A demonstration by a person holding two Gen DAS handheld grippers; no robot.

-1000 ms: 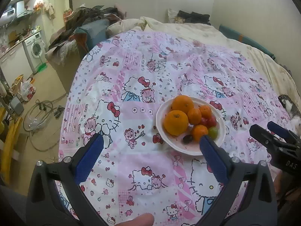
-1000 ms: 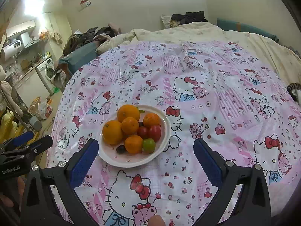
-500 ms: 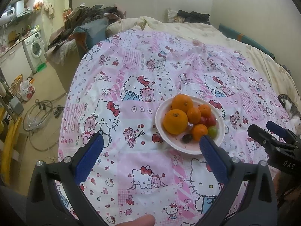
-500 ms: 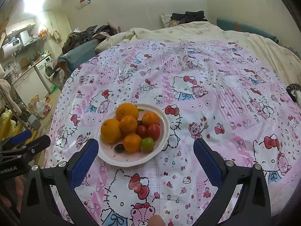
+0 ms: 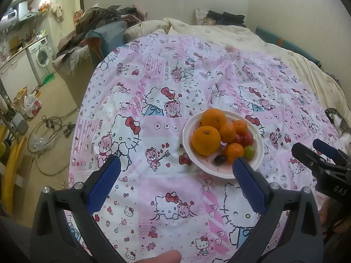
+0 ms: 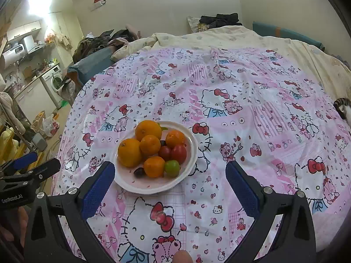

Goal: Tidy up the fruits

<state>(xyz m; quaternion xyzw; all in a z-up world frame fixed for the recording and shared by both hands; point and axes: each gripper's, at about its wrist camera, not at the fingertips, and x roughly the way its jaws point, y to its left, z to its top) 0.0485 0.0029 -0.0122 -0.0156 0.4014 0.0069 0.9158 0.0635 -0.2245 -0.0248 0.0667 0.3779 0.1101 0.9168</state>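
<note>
The left tool (image 5: 176, 164) hangs over a bed with its blue-padded fingers (image 5: 104, 183) spread wide and gripping nothing; the right tool (image 6: 170, 168) beside it is equally spread and empty. Just ahead of both tools, a white plate (image 6: 190, 153) of fruit sits on a pink cartoon-cat bedsheet (image 6: 252, 114); its near rim lies between the right tool's fingertips, toward its left finger, and just beyond the left tool's right fingertip. On the plate, two large oranges (image 6: 129, 152) lie on the side nearer the left tool, with three smaller mandarins (image 6: 154, 166) clustered around the middle. Two red tomatoes (image 6: 178, 153) touch each other on the side nearer the right tool, and a green fruit (image 6: 172, 168) sits at the near edge beside a dark grape (image 6: 138, 172). Further out from the right tool, a striped cat (image 5: 337, 125) lies at the sheet's edge. Beyond the left tool, past the bed, a washing machine (image 5: 40, 58) stands against a cluttered wall, and a coiled hose (image 5: 43, 135) lies on the floor.
</note>
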